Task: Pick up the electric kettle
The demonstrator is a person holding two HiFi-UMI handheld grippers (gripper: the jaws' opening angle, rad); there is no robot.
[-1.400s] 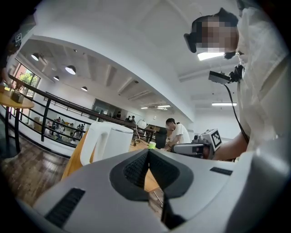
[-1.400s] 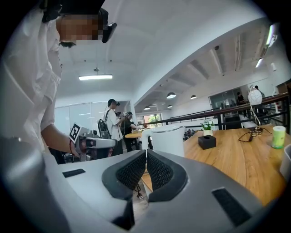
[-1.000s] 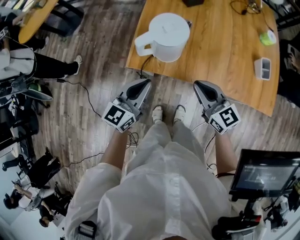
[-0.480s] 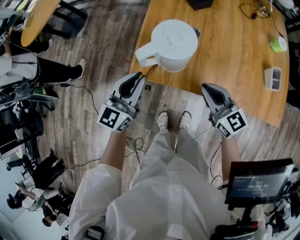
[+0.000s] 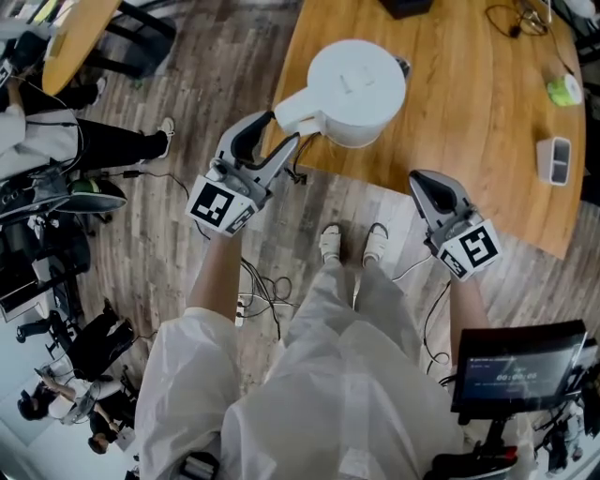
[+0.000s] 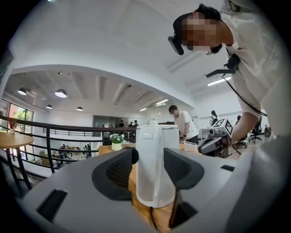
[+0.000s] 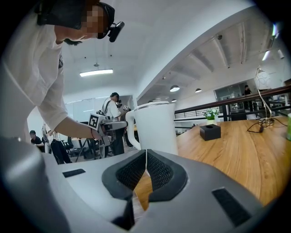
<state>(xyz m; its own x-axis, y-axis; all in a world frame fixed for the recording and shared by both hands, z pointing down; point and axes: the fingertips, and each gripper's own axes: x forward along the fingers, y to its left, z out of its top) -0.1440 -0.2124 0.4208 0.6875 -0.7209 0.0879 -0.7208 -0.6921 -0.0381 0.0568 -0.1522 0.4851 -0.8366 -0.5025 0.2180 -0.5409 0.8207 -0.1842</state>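
A white electric kettle (image 5: pixel 356 80) stands near the front left corner of the wooden table (image 5: pixel 469 103), its handle (image 5: pixel 295 111) pointing left over the edge. My left gripper (image 5: pixel 269 136) is level at that handle, and its jaws are opening. In the left gripper view the kettle (image 6: pixel 157 136) fills the gap between the two spread pads, which do not press on it. My right gripper (image 5: pixel 427 183) is shut and empty, off the table's front edge to the kettle's right. In the right gripper view the kettle (image 7: pixel 157 127) stands beyond the closed jaws of the right gripper (image 7: pixel 146 157).
A small clear container (image 5: pixel 555 159), a green item (image 5: pixel 561 89) and a cable (image 5: pixel 511 19) lie on the table's right part; a black box (image 7: pixel 210 131) sits further back. Cords (image 5: pixel 267 286) trail on the wooden floor. A monitor (image 5: pixel 516 366) stands at lower right.
My left gripper has travelled up the picture to the kettle's handle and its jaws have gone from shut to wide apart. The right gripper stays shut and has barely shifted.
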